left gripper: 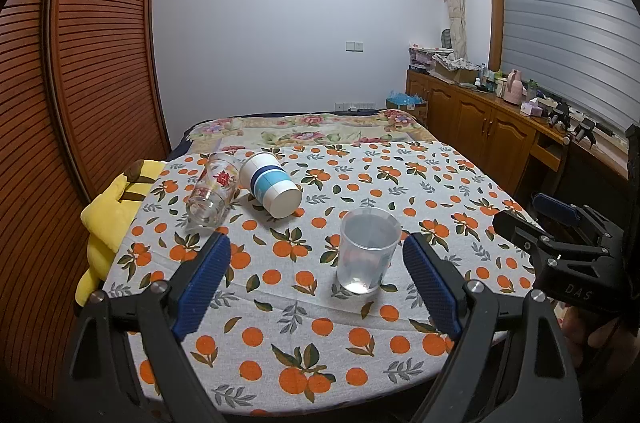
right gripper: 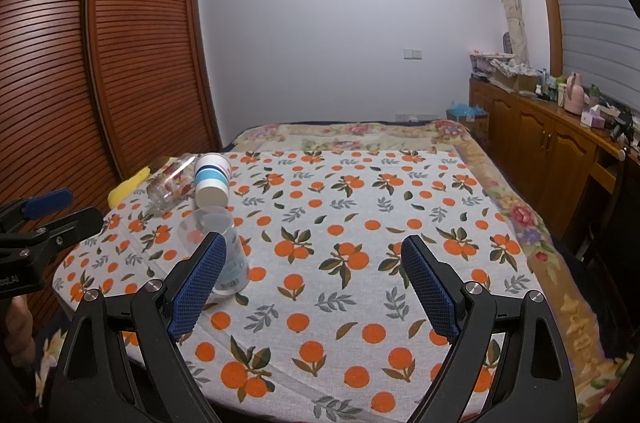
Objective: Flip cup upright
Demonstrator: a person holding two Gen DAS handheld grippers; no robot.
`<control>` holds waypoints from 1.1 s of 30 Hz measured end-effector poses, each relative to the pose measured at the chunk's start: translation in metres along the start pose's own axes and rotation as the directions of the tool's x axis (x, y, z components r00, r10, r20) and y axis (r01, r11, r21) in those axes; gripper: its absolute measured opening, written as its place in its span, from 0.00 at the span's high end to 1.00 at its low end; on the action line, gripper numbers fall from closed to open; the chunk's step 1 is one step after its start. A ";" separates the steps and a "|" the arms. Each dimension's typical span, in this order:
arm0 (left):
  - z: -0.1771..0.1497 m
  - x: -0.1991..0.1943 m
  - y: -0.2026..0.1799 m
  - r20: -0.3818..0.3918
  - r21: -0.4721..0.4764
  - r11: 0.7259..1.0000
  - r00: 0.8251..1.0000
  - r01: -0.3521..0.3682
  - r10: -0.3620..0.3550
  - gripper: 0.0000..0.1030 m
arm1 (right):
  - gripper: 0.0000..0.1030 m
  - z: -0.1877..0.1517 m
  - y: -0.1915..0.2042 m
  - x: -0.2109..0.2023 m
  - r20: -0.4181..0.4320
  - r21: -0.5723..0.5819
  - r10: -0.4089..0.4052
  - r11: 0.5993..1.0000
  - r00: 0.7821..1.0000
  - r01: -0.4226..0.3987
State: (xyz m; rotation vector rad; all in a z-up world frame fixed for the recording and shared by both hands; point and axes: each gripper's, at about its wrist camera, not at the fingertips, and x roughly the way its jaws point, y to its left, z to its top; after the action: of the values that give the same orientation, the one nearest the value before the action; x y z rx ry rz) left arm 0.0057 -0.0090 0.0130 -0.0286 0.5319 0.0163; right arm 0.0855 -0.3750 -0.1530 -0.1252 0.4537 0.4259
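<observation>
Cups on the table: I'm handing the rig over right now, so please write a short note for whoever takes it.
Left gripper: open, empty, low over the table.
Right gripper: open, empty.
Clear plastic cup stands upright, mouth up, near the front.
Paper cup and printed glass lie on their sides at the far left, side by side.
Left: stand those two upright.

Both wrist views look forward, low over the table [left gripper: 360, 343], left nearer the cups [left gripper: 368, 249]
</observation>
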 end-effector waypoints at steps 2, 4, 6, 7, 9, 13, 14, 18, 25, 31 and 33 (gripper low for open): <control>0.000 0.000 0.000 0.000 0.000 1.000 1.000 0.001 -0.001 0.14 | 0.12 0.000 0.000 0.000 0.000 -0.001 0.000 1.000 1.000 0.000; 0.000 0.000 0.000 0.000 0.000 1.000 1.000 0.000 0.000 0.14 | 0.12 0.000 0.000 0.000 0.001 -0.001 -0.002 1.000 1.000 0.002; 0.000 0.000 0.000 0.001 0.001 1.000 1.000 0.000 0.000 0.14 | 0.12 0.000 0.000 0.000 0.002 -0.001 -0.002 1.000 1.000 0.002; 0.000 0.000 0.000 0.001 0.001 1.000 1.000 0.000 0.000 0.14 | 0.12 0.001 0.000 0.000 0.002 -0.001 -0.003 1.000 1.000 0.003; 0.000 0.000 0.000 0.000 0.000 1.000 1.000 0.000 0.000 0.14 | 0.12 0.001 0.000 0.000 0.002 -0.001 -0.003 1.000 1.000 0.003; -0.001 0.000 0.000 0.001 0.001 1.000 1.000 0.000 0.000 0.14 | 0.12 0.001 -0.001 0.000 0.003 0.000 -0.003 1.000 1.000 0.003; -0.001 0.000 0.000 0.000 0.000 1.000 1.000 0.000 0.000 0.14 | 0.12 0.001 0.000 0.000 0.004 -0.001 -0.003 1.000 1.000 0.003; -0.001 0.000 0.000 0.001 0.000 1.000 1.000 0.000 0.000 0.14 | 0.12 0.001 0.000 0.000 0.003 0.000 -0.005 1.000 1.000 0.005; 0.000 -0.001 0.000 0.002 0.000 1.000 1.000 0.000 0.000 0.14 | 0.12 0.001 -0.001 0.000 0.005 0.001 -0.005 1.000 1.000 0.005; 0.002 -0.002 0.000 0.003 -0.002 1.000 1.000 -0.001 0.001 0.14 | 0.12 0.001 -0.001 0.000 0.005 0.000 -0.006 1.000 1.000 0.006; 0.002 -0.002 0.000 0.002 -0.002 1.000 1.000 0.000 0.000 0.14 | 0.12 0.001 -0.001 0.000 0.005 0.001 -0.006 1.000 1.000 0.006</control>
State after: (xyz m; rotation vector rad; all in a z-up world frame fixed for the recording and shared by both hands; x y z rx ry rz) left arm 0.0051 -0.0093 0.0156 -0.0303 0.5298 0.0173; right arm 0.0861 -0.3756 -0.1516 -0.1248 0.4483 0.4200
